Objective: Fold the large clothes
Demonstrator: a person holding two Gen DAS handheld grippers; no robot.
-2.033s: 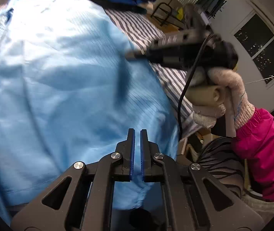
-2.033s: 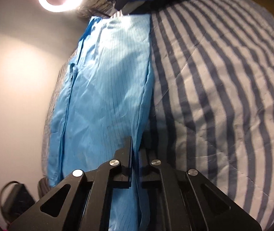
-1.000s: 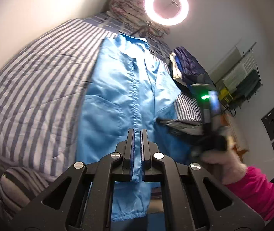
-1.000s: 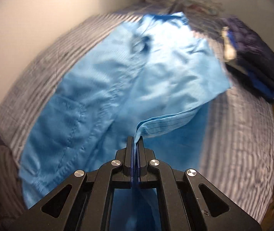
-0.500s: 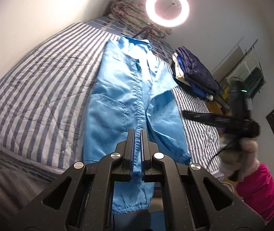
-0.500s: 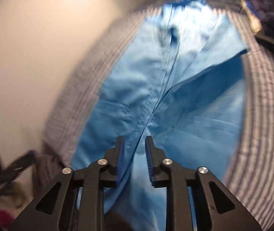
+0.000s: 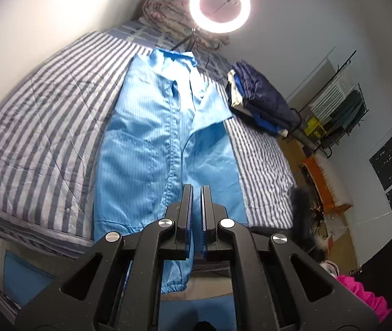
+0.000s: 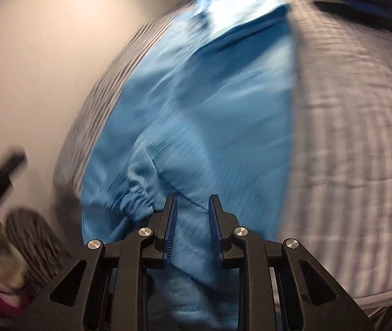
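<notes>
Blue garment (image 7: 152, 149), striped bed (image 7: 39, 127) (ring-lit)

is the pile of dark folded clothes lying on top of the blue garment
No, in the left wrist view the dark folded clothes sit on the striped bedcover, beside the blue garment.

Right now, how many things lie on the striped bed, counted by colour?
Light blue: 1, the light blue garment, spread flat along the bed.
Dark navy: 1, the dark navy pile of folded clothes, beside the garment.
Pink patterned: 1, the rolled blanket at the far end.
Total: 3
</notes>
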